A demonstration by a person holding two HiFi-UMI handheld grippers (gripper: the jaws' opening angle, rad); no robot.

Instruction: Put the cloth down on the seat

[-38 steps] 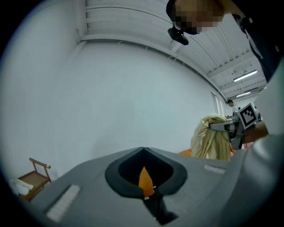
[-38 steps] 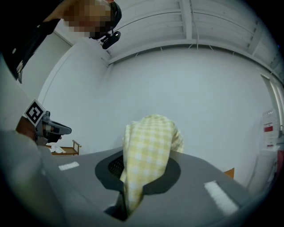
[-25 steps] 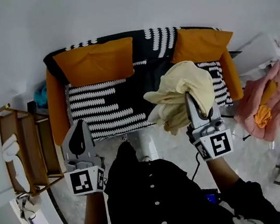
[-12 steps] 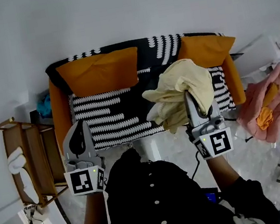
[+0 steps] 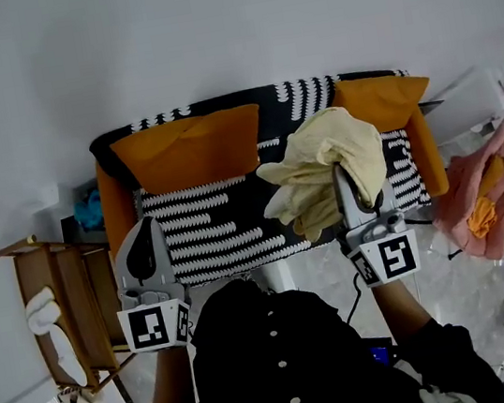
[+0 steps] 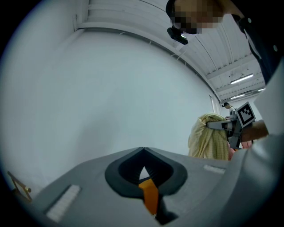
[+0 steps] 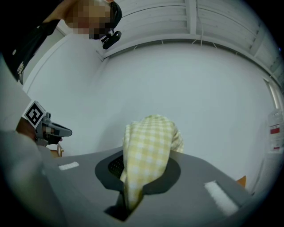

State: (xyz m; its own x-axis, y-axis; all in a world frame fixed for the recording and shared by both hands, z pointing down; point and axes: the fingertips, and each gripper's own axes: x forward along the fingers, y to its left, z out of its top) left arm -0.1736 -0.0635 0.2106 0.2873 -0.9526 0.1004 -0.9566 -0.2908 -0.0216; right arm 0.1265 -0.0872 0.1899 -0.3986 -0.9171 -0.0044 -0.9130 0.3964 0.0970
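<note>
Now we hold our left gripper (image 5: 147, 231) pressed together and empty before the striped sofa seat (image 5: 205, 236). Further right, our right gripper (image 5: 342, 179) pinches the yellow checked cloth (image 5: 321, 158), bunched in the air, not yet on that seat.

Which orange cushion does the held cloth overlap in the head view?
The right-hand cushion; the yellow cloth in the right tongs covers its lower corner. The left cushion is uncovered.
</note>
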